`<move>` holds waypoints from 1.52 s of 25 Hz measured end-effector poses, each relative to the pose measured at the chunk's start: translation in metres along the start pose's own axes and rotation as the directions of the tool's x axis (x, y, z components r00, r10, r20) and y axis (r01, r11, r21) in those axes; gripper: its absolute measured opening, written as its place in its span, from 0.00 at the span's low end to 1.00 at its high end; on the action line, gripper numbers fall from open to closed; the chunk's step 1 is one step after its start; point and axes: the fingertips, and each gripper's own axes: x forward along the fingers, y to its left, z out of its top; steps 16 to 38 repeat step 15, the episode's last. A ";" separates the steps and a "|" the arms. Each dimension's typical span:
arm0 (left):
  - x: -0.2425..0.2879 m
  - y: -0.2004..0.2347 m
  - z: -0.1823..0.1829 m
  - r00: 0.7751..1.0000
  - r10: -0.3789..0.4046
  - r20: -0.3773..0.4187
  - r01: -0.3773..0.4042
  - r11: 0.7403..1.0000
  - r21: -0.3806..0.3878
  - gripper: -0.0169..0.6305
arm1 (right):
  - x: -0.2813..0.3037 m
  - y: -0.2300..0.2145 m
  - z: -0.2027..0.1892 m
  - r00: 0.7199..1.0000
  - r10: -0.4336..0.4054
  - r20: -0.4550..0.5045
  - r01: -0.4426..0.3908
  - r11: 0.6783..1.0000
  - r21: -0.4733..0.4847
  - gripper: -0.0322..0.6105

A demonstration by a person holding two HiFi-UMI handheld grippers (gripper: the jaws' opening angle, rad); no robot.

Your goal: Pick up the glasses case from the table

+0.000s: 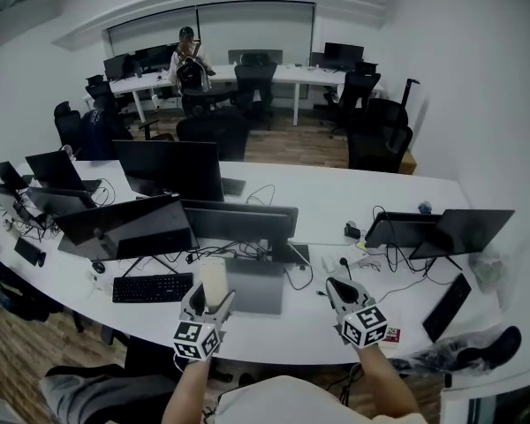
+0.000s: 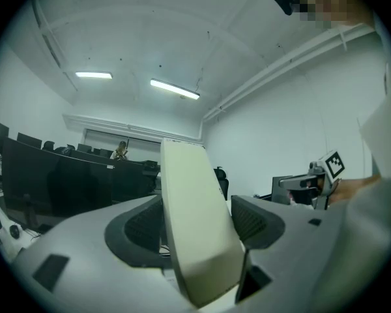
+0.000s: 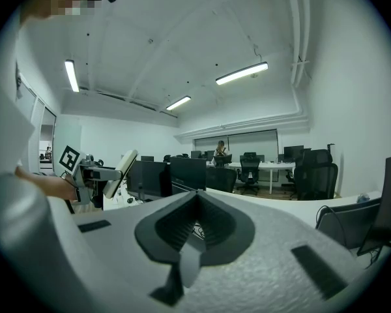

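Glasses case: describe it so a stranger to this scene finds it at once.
Over the near edge of the long white desk, find the left gripper. The case sticks up from its jaws. Only it is cream and rounded; the neighbours are black or grey.
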 end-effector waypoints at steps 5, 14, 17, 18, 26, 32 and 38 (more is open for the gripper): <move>0.003 -0.001 -0.002 1.000 -0.002 -0.003 0.002 1.000 0.001 0.52 | 0.003 0.002 -0.001 1.000 0.012 -0.006 -0.012 1.000 -0.005 0.05; 0.009 -0.002 0.000 1.000 -0.008 -0.003 0.008 1.000 0.007 0.52 | 0.007 0.001 0.001 1.000 0.018 -0.007 -0.018 1.000 -0.013 0.05; 0.009 -0.002 0.000 1.000 -0.009 -0.004 0.009 1.000 0.007 0.52 | 0.008 0.001 0.001 1.000 0.018 -0.008 -0.018 1.000 -0.014 0.05; 0.009 -0.002 0.000 1.000 -0.009 -0.004 0.009 1.000 0.007 0.52 | 0.008 0.001 0.001 1.000 0.018 -0.008 -0.018 1.000 -0.014 0.05; 0.009 -0.002 0.000 1.000 -0.009 -0.004 0.009 1.000 0.007 0.52 | 0.008 0.001 0.001 1.000 0.018 -0.008 -0.018 1.000 -0.014 0.05; 0.009 -0.002 0.000 1.000 -0.009 -0.004 0.009 1.000 0.007 0.52 | 0.008 0.001 0.001 1.000 0.018 -0.008 -0.018 1.000 -0.014 0.05; 0.009 -0.002 0.000 1.000 -0.009 -0.004 0.009 1.000 0.007 0.52 | 0.008 0.001 0.001 1.000 0.018 -0.008 -0.018 1.000 -0.014 0.05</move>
